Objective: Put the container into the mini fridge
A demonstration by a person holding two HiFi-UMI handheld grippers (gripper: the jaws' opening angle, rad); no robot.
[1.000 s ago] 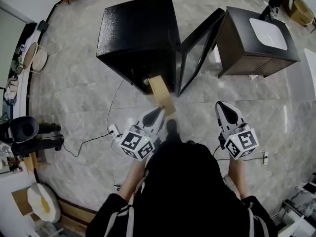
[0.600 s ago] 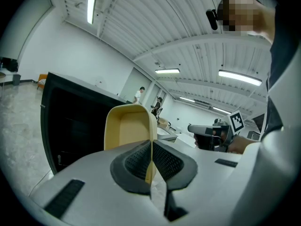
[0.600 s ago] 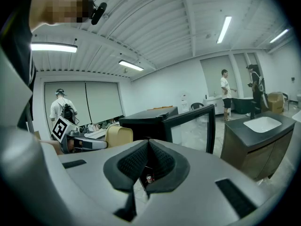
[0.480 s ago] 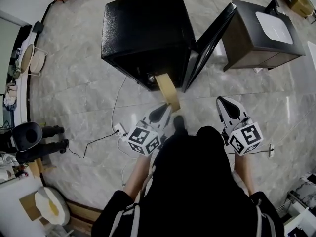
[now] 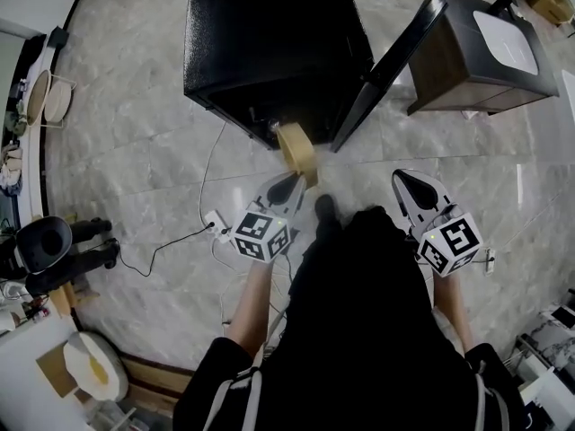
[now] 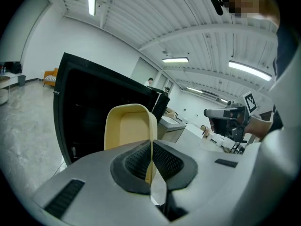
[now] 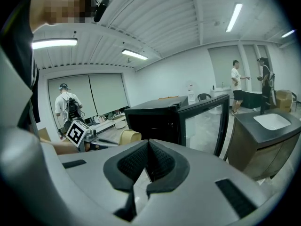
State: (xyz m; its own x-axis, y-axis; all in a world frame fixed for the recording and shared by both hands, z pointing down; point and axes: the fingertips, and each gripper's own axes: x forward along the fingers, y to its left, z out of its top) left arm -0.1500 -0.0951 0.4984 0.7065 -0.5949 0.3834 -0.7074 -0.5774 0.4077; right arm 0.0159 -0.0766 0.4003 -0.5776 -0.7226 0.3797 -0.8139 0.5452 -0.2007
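While the person stands over the black mini fridge (image 5: 269, 43) in the upper middle of the head view, the left tool (image 5: 292, 187) is clamped on one thin side wall of a pale yellow plastic container (image 5: 296, 149). The left gripper view shows the two ribbed pads pressed flat against that wall, with the rounded-rectangular tub standing up beyond them, its hollow side facing the camera. The right tool (image 7: 148, 149) is closed on nothing and hangs at the lower right of the head view, well apart from the tub.

From above, the container juts straight ahead of the left tool. Its long axis runs up the frame, tilted a little left, toward the fridge's dark mouth. The far end sits right at the lower front edge of the cabinet; whether it has crossed the threshold I cannot tell. The glass fridge door (image 5: 386, 70) is swung wide open to the right, between the fridge and a brown side cabinet (image 5: 485, 52), so the opening looks unobstructed.

To my eye the task is near its last stretch. The left hand is the one in play, and the move ahead is a push along the tub's own length, into the fridge.
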